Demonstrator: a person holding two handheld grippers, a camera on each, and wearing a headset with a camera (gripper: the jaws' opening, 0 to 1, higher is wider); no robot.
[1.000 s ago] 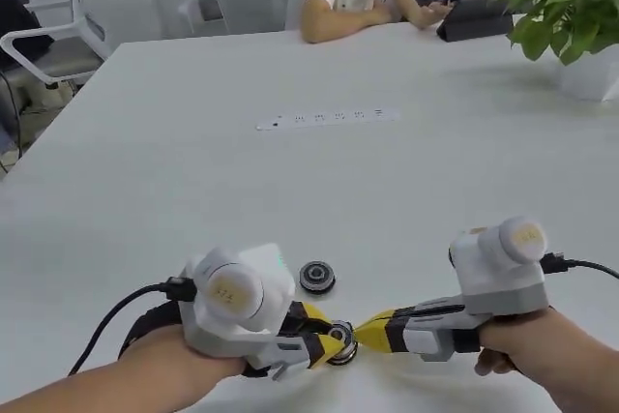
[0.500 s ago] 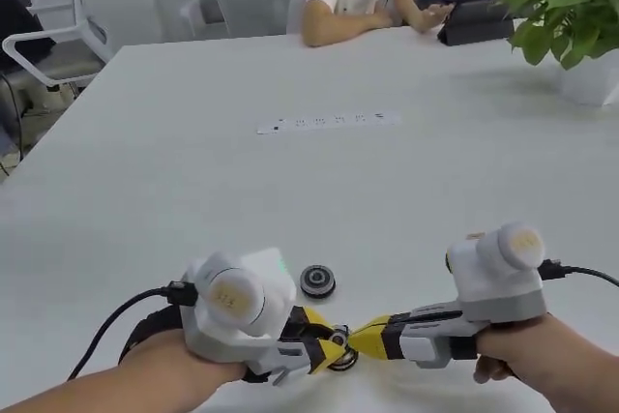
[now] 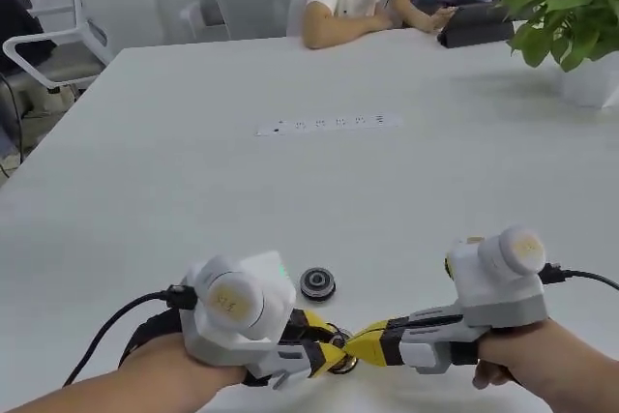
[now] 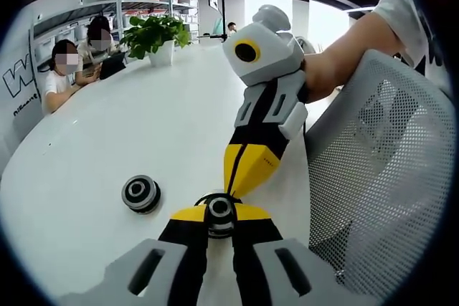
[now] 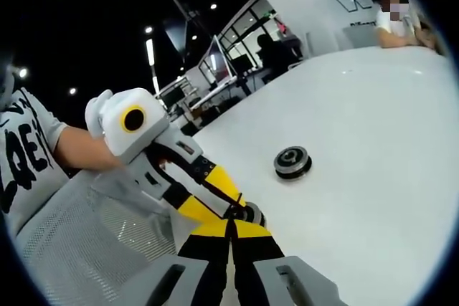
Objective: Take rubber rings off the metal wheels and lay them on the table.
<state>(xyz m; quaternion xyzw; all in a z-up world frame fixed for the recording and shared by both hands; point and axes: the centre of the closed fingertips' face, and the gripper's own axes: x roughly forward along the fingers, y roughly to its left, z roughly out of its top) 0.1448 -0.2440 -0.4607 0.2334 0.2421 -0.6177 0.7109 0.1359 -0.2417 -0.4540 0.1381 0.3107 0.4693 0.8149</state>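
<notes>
Wheel (image 4: pixel 219 214), round, metal, black rubber ring (image 4: pixel 204 198)

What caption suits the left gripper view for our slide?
Left gripper holds a metal wheel, right gripper touching it, second wheel on the table.

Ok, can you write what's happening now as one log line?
left gripper: shut on wheel | right gripper: shut, tips at that wheel | second wheel: flat on table, untouched
</notes>
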